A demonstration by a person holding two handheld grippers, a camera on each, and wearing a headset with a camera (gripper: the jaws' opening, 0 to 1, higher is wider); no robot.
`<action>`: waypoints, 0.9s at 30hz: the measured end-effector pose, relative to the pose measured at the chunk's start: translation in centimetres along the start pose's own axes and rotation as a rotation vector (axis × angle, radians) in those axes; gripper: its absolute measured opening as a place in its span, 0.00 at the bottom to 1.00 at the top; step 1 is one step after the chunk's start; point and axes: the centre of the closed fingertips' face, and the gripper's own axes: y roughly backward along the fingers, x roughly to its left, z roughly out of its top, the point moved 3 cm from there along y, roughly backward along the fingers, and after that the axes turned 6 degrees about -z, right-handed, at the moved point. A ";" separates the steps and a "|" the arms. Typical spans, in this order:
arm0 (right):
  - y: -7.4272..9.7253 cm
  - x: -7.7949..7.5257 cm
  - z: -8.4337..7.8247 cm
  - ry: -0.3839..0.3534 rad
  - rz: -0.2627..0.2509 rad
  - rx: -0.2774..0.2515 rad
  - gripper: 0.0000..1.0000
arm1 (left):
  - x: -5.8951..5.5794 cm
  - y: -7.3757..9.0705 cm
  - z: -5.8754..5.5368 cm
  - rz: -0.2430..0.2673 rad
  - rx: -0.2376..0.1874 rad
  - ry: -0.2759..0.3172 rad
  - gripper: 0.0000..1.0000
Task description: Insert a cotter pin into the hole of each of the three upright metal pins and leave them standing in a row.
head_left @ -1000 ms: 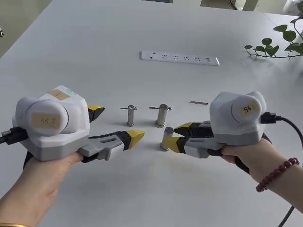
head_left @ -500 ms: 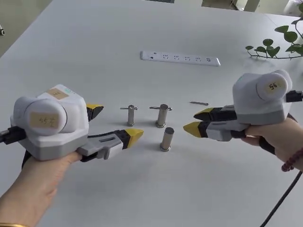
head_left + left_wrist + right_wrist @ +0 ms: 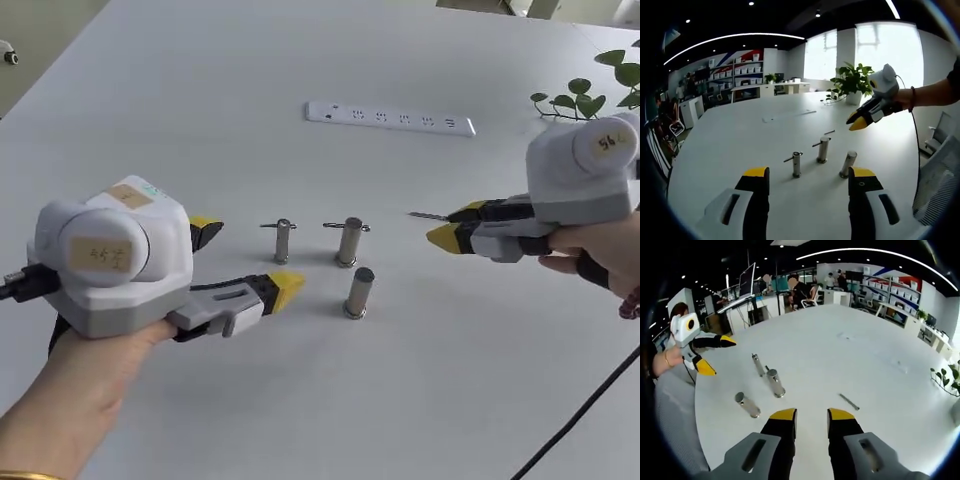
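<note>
Movement is happening only on our right side. A second ago the right tongs were sitting at the third metal pin, the front one. Now we are carrying them away from it, to the right and a little farther from us, and their tips are arriving just beside the loose cotter pin, which is lying flat on the bench. These tongs are standing a little apart and are holding nothing. In the right gripper view the loose cotter pin is lying just ahead of them, slightly to the right of the gap.

The third metal pin is staying upright, and nothing is showing across its top. It is standing a little nearer to us than the other two. The left metal pin is carrying the first cotter pin through its top, and the middle metal pin is carrying the second cotter pin. The left tongs are waiting wide apart and empty, near the left metal pin, as they were a second ago.

We are judging that the placing of the third metal pin is finished and the fetching of the last cotter pin is beginning. It is thin and flat on the bench, so the grip is going to need care. The front pin is also standing out of line, so the row is not yet made.
</note>
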 end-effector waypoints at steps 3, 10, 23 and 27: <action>-0.6 -0.8 -0.1 -0.004 -0.012 0.015 0.18 | 0.0 0.0 0.1 -0.004 -0.004 0.001 0.63; -2.1 -3.1 -0.4 0.036 -0.054 0.075 0.15 | 0.0 0.0 0.0 -0.014 -0.003 0.002 0.64; -4.7 -5.6 -1.6 0.132 -0.102 0.184 0.08 | 0.0 0.1 0.0 -0.017 -0.005 0.018 0.62; -5.3 -5.8 -1.5 0.130 -0.090 0.200 0.08 | 0.3 0.3 0.0 -0.003 -0.006 0.019 0.61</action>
